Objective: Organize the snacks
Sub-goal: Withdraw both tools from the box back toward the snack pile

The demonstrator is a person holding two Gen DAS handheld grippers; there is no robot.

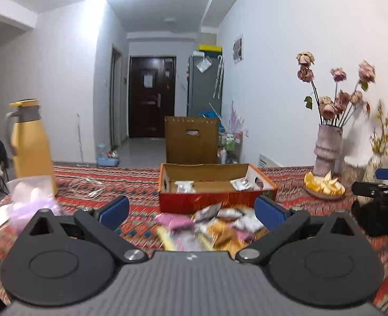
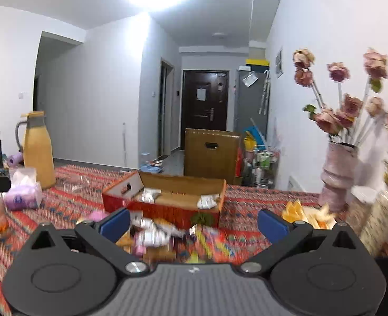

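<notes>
A pile of small snack packets (image 1: 215, 226) in white, pink, yellow and orange lies on the patterned tablecloth in front of an open red cardboard box (image 1: 215, 200). The box holds a few silver packets (image 1: 240, 184). My left gripper (image 1: 191, 210) is open and empty, just above the pile. In the right wrist view the pile (image 2: 157, 234) lies left of centre, before the box (image 2: 167, 208). My right gripper (image 2: 194, 222) is open and empty above the pile's right edge. The right gripper also shows at the right edge of the left wrist view (image 1: 381, 202).
A yellow thermos jug (image 1: 32, 144) and a pack of tissues (image 1: 33, 200) stand at the left. A pink vase of dried roses (image 1: 327, 150) and a plate of orange and yellow pieces (image 1: 324, 187) stand at the right. A brown carton (image 1: 191, 139) stands behind the table.
</notes>
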